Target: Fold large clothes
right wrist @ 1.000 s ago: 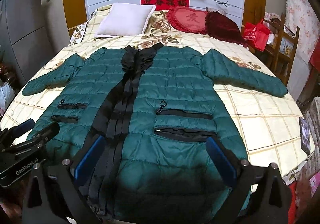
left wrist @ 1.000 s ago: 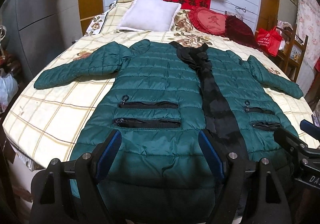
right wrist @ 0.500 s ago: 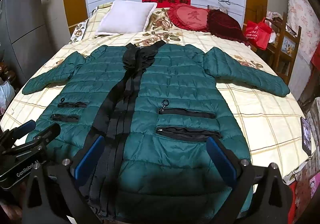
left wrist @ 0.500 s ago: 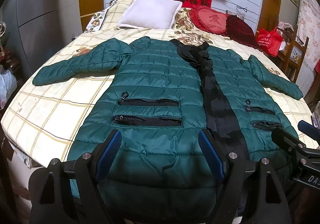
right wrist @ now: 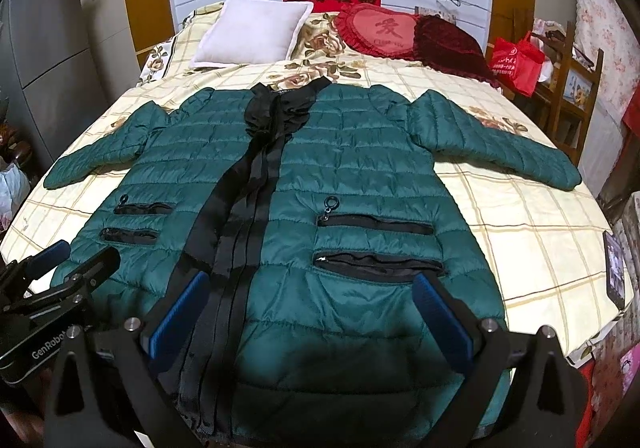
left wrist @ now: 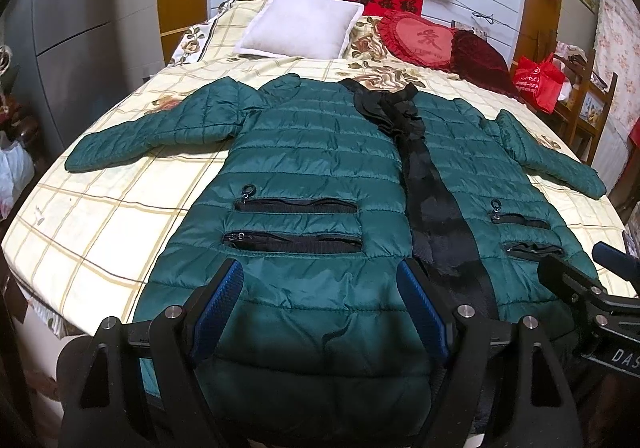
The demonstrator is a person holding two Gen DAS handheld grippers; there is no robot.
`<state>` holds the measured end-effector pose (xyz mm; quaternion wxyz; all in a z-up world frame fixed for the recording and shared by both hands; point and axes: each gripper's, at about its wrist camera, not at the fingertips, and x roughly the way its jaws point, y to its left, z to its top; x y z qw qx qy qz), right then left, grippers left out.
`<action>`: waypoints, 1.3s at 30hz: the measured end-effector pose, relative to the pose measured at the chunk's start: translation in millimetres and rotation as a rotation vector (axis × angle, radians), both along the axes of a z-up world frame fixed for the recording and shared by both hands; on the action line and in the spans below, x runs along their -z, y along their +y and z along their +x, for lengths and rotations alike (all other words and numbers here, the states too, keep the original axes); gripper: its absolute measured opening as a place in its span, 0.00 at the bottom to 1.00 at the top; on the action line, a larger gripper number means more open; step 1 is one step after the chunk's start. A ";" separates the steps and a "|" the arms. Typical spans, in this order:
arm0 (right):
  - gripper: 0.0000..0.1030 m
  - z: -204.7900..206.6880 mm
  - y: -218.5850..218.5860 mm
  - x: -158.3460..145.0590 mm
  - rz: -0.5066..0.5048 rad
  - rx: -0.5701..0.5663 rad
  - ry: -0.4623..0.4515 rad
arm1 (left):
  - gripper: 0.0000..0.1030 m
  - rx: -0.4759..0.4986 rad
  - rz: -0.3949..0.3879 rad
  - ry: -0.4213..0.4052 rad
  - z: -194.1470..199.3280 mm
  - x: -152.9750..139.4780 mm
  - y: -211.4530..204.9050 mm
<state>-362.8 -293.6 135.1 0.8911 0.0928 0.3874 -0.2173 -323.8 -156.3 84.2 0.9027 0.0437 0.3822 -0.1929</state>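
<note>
A dark green quilted jacket [left wrist: 312, 167] [right wrist: 360, 175] lies flat and face up on the bed, sleeves spread to both sides, with a black zip placket [left wrist: 432, 207] [right wrist: 248, 199] down its middle. My left gripper [left wrist: 320, 276] hovers open over the hem on the jacket's left half, nothing between its blue pads. Over the hem of the other half, my right gripper [right wrist: 310, 288] is open and empty too. Each gripper shows at the edge of the other's view: the right one [left wrist: 576, 276], the left one [right wrist: 76, 260].
The bed [left wrist: 100, 224] has a cream checked cover. A white pillow [left wrist: 300, 23] and red cushions [left wrist: 424, 39] lie at the headboard. A red bag [left wrist: 536, 79] and wooden chair [right wrist: 580, 87] stand right of the bed; a grey cabinet [left wrist: 68, 47] stands left. A phone [right wrist: 614, 272] lies near the bed's right edge.
Both views have tilted slightly, so the jacket sits a little lower in frame. Grippers stay open over the hem; the jacket has not moved.
</note>
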 end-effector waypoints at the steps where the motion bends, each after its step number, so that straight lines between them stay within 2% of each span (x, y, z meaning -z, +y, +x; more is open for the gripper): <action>1: 1.00 0.4 0.6 0.3 0.000 0.002 0.000 | 0.63 -0.002 0.000 0.001 0.1 0.0 0.2; 22: 1.00 9.2 2.8 4.7 0.009 -0.009 -0.006 | 0.63 -0.019 0.020 -0.009 7.8 2.7 1.4; 39: 1.00 33.9 1.3 -0.3 0.008 -0.033 -0.005 | 0.63 -0.041 0.030 -0.025 23.5 1.5 2.0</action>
